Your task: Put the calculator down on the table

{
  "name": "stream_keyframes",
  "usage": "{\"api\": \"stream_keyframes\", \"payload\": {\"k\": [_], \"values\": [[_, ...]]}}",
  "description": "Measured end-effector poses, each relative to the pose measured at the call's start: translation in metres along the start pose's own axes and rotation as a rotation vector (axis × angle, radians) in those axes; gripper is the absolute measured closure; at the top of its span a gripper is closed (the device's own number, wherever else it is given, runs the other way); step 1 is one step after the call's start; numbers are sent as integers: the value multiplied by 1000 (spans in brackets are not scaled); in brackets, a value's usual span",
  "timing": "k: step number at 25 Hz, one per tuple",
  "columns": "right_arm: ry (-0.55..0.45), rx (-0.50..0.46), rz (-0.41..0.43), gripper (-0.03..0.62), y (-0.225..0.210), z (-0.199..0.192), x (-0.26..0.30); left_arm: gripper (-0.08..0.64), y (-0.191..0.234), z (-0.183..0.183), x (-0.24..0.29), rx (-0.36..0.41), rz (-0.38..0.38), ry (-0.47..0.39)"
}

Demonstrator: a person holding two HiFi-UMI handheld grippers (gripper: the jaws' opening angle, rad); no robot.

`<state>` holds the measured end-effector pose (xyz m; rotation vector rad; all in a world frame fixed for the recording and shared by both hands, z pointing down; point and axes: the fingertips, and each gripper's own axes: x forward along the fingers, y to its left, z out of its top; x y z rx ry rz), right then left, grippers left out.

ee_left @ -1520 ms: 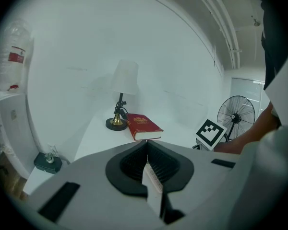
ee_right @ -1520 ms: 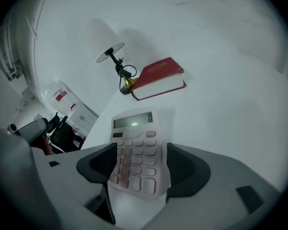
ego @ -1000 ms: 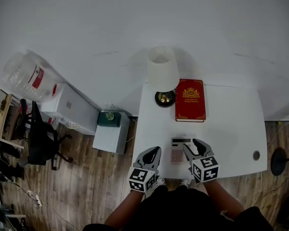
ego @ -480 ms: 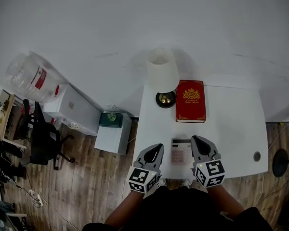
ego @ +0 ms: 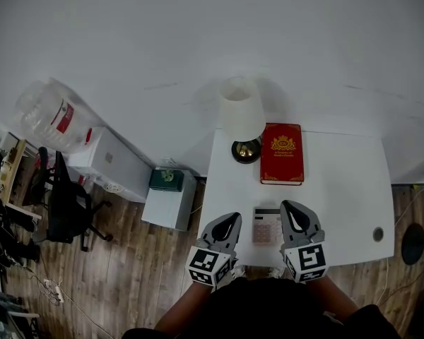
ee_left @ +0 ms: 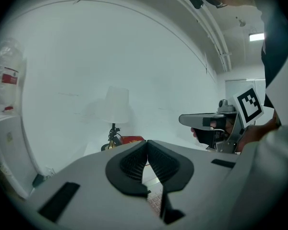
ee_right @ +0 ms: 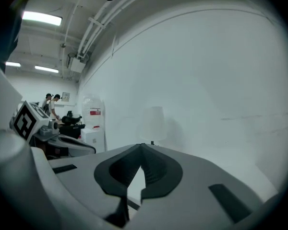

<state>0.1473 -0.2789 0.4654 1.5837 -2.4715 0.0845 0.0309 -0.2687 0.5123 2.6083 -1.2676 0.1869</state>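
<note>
Head view: we've got the calculator [ego: 266,226] lying flat on the white worktop [ego: 339,189], near the front edge, between our left gripper [ego: 227,221] and right gripper [ego: 292,210]. A red book [ego: 282,154] and a lamp [ego: 240,115] sit further back.

Left gripper view: jaws closed together, nothing in them, calculator keys showing below.

Right gripper view: jaws closed tight, empty too.

We have bare room over the right half of the table [ego: 346,189], broken only by a small round hole [ego: 378,234]. The lamp [ego: 240,111] and red book [ego: 282,154], just beside each other, block the back left, and the calculator [ego: 266,226] lies near the front edge.
</note>
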Motion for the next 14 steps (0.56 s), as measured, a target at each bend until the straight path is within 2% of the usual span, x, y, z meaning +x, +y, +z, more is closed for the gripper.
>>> {"api": "stream_keyframes", "payload": {"k": [3,10,14], "values": [[-29,-151,-2,574,5,12,-2,540,0,-1,1,-7,-4,3],[-41,-181,10,574,9,20,-1,540,-2,-3,4,-9,-14,26],[-39,-229,11,574,14,27,0,540,-3,1,8,4,-17,1]]}}
